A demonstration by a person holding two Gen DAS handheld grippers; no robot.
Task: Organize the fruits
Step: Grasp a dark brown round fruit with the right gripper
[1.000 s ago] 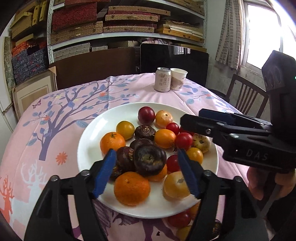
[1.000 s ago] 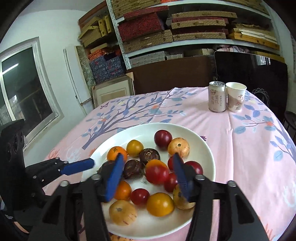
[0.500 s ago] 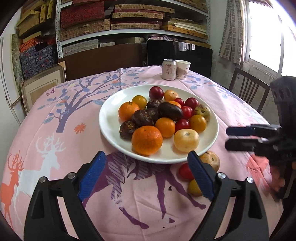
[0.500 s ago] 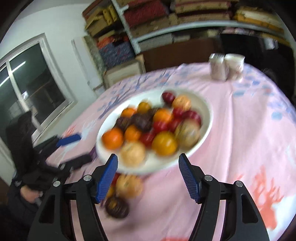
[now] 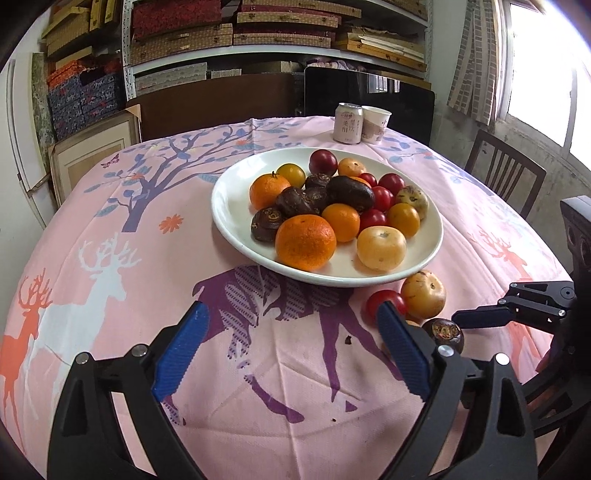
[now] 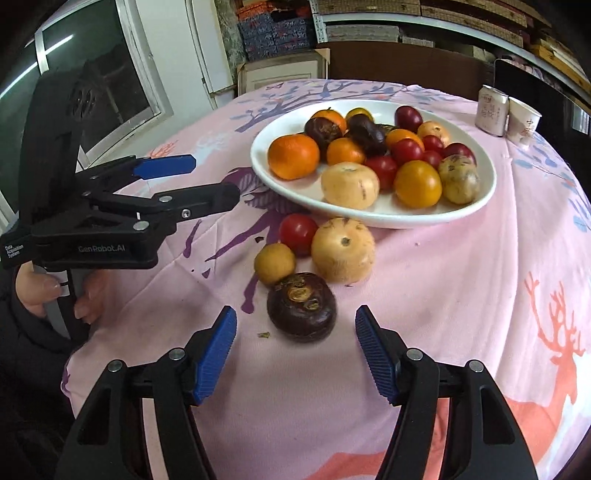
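Observation:
A white plate (image 5: pixel 236 206) (image 6: pixel 480 195) holds several oranges, red tomatoes, yellow fruits and dark purple fruits. On the pink cloth in front of it lie a dark purple fruit (image 6: pixel 301 305) (image 5: pixel 443 333), a pale yellow fruit (image 6: pixel 342 249) (image 5: pixel 423 293), a red tomato (image 6: pixel 297 229) (image 5: pixel 384 302) and a small yellow fruit (image 6: pixel 274 263). My right gripper (image 6: pixel 295 350) is open and empty, just short of the dark purple fruit. My left gripper (image 5: pixel 291 350) is open and empty over bare cloth, left of these loose fruits.
A drink can (image 5: pixel 347 122) and a paper cup (image 5: pixel 375 124) stand at the table's far edge. A wooden chair (image 5: pixel 504 173) is at the right. Shelves of boxes (image 5: pixel 236 33) fill the back wall. The table's near edge is close below both grippers.
Both grippers have pulled back from over the plate toward the near edge of the table. The right one has swung down to face the loose fruits on the cloth.

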